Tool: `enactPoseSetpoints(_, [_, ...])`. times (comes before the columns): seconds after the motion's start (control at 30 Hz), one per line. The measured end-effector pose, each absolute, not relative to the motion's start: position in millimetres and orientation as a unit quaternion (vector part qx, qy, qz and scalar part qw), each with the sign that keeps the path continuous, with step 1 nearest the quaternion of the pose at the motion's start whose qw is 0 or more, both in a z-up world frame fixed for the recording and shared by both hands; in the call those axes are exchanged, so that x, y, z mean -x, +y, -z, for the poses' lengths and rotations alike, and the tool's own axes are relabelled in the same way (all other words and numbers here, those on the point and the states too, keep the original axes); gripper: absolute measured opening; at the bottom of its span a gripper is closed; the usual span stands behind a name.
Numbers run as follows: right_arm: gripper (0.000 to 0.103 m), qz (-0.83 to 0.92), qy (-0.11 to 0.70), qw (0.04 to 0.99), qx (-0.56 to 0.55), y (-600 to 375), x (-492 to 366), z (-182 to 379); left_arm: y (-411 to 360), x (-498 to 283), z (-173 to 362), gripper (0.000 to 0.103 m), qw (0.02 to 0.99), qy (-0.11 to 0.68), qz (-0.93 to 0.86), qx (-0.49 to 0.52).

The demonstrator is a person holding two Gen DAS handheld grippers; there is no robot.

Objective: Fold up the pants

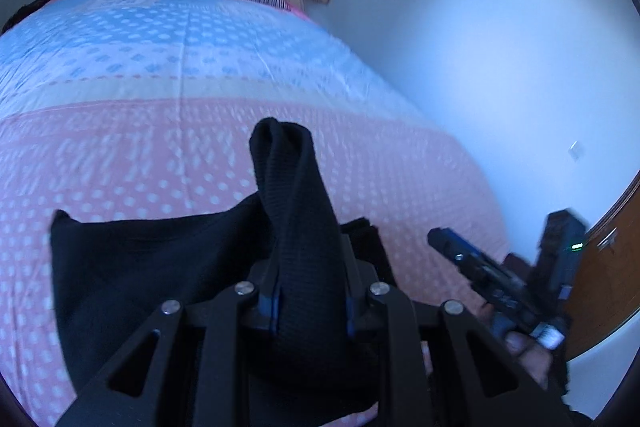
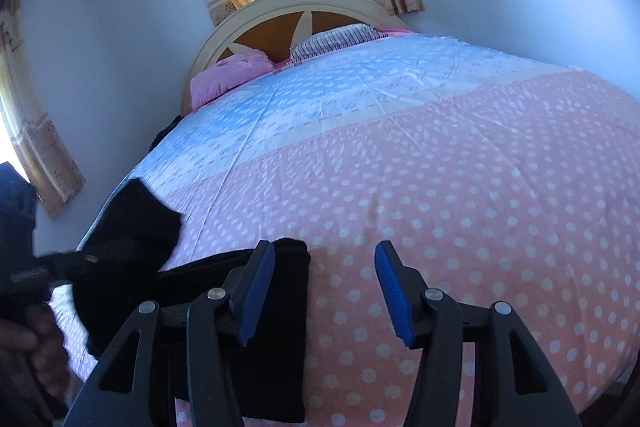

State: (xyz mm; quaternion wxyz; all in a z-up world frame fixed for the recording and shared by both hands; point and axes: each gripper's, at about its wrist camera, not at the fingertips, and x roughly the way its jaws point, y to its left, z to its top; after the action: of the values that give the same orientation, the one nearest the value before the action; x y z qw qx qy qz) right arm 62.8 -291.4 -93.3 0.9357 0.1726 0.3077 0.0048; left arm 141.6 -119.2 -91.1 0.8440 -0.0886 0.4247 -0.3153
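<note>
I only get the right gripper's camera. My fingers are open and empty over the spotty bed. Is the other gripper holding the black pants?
Observer: Yes. The left gripper is shut on a bunched fold of the black pants, which sticks up between its fingers.
Child: Is all of the pants in the air?
Observer: No. A wide part lies spread on the pink dotted bedspread to the left of that gripper.
Child: Can it see my gripper?
Observer: Yes, the right gripper shows blurred at its lower right, near a wooden door.
</note>
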Motion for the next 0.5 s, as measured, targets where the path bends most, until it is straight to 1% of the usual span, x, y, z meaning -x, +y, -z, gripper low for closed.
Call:
enactPoseSetpoints(0.17, [0.054,-0.005,0.318,0.93,-0.183,-294.3,-67.0,102.9,-160.4,-131.6,116.3,0.026,0.838,0.445,0.313,0.05])
enactPoseSetpoints(0.27, [0.054,0.0,0.323,0.924,-0.205,-303.7,-68.7,107.9,-166.2,-125.8,118.8,0.037,0.831,0.449,0.323,0.057])
enactPoseSetpoints(0.33, [0.054,-0.002,0.322,0.922,-0.217,-307.7,-68.1,108.2,-167.7,-115.9,113.3,0.039,0.83,0.44,0.338,0.053])
enactPoseSetpoints(0.37, [0.054,-0.006,0.32,0.921,-0.223,-308.8,-67.4,107.3,-166.4,-108.7,106.9,0.043,0.833,0.43,0.346,0.042])
enactPoseSetpoints(0.4, [0.054,-0.012,0.318,0.921,-0.226,-309.0,-66.9,105.7,-165.0,-104.0,102.4,0.05,0.836,0.422,0.348,0.034])
enactPoseSetpoints(0.43, [0.054,-0.022,0.315,0.921,-0.229,-308.0,-66.1,103.6,-161.1,-99.0,97.1,0.054,0.842,0.412,0.348,0.026])
enactPoseSetpoints(0.5, [0.059,-0.043,0.312,0.92,-0.233,-303.2,-65.2,99.0,-143.7,-85.1,84.4,0.067,0.858,0.385,0.34,0.018])
